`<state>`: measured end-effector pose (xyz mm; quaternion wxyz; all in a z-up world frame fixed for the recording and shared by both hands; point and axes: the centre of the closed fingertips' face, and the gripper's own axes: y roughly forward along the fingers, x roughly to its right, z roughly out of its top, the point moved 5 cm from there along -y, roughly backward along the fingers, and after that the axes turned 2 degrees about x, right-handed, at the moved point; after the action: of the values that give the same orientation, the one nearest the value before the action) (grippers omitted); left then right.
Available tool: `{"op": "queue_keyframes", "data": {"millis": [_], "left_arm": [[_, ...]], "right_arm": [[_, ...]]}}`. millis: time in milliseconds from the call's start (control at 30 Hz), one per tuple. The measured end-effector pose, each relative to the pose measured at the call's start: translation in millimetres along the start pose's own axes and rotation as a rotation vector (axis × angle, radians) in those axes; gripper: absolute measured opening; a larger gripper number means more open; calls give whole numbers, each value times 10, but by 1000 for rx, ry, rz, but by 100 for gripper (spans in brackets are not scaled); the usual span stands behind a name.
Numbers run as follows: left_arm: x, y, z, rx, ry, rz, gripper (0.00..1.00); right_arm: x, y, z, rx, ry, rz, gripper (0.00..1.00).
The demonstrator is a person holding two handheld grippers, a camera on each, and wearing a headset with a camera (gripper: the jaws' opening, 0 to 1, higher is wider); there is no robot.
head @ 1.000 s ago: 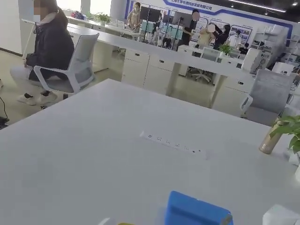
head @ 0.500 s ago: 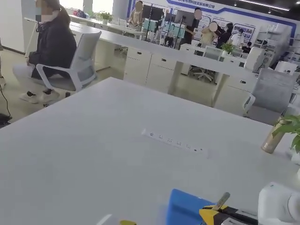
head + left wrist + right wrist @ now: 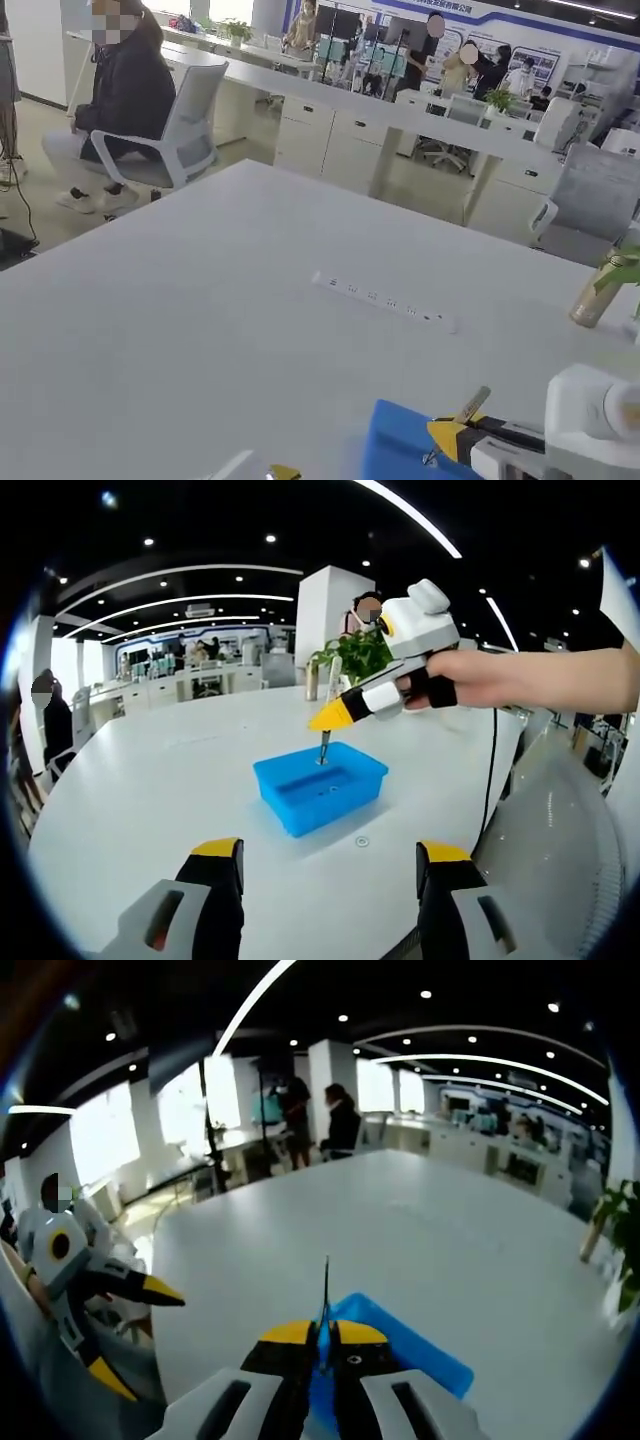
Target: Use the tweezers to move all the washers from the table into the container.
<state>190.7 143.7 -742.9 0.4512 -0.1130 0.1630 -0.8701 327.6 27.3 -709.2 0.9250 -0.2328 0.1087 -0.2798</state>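
Head view: at the bottom edge, over a smooth white table (image 3: 200,330), right gripper (image 3: 443,436) with yellow tips clamped on thin metal tweezers (image 3: 470,405), above a blue rectangular container (image 3: 400,450). Left gripper view: left gripper (image 3: 330,865) with black, yellow-capped jaws spread wide, gripping nothing; a hand (image 3: 470,678) reaching in level from the right, tweezers pointing down into the container; one small ring-shaped washer (image 3: 362,841) on the table just beside the container. Right gripper view: jaws pressed together around the tweezers, container underneath.
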Motion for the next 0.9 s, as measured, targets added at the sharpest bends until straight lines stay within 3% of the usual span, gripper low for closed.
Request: {"op": "queue_keyframes", "data": {"millis": [900], "left_arm": [[0, 5, -13, -4, -1, -7, 70]], "right_arm": [[190, 200, -59, -38, 19, -11, 3]]}}
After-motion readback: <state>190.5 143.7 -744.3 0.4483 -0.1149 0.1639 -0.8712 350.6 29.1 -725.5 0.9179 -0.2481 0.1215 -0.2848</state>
